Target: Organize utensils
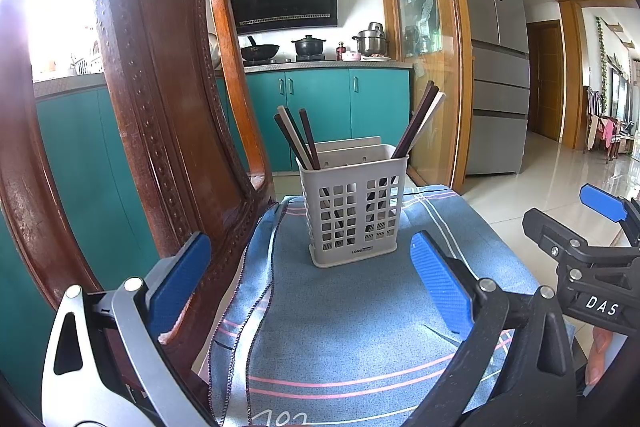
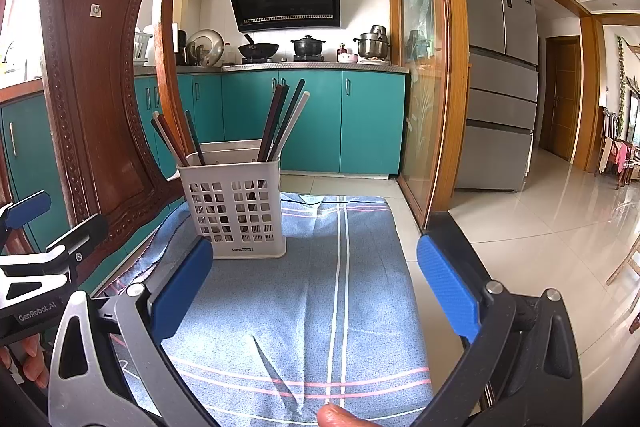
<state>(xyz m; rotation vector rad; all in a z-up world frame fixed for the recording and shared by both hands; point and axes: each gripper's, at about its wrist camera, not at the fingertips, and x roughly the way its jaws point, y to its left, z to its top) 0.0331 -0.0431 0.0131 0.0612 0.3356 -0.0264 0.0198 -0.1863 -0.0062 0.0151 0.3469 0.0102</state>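
Observation:
A pale grey slotted utensil holder [image 1: 354, 205] stands upright on a blue striped cloth [image 1: 340, 331]. It holds several dark and pale chopsticks [image 1: 298, 139], one bunch leaning left and another [image 1: 420, 121] leaning right. My left gripper [image 1: 310, 283] is open and empty, just in front of the holder. In the right wrist view the holder [image 2: 234, 205] stands ahead and to the left with its chopsticks [image 2: 282, 121]. My right gripper [image 2: 316, 285] is open and empty over the cloth [image 2: 320, 307]. The right gripper also shows at the right edge of the left wrist view [image 1: 592, 227].
A carved wooden chair back [image 1: 160, 107] rises close on the left, also in the right wrist view [image 2: 100, 87]. Teal kitchen cabinets [image 2: 312, 123] with pots on the counter stand behind. A grey fridge [image 2: 500, 67] and tiled floor [image 2: 540, 227] lie to the right.

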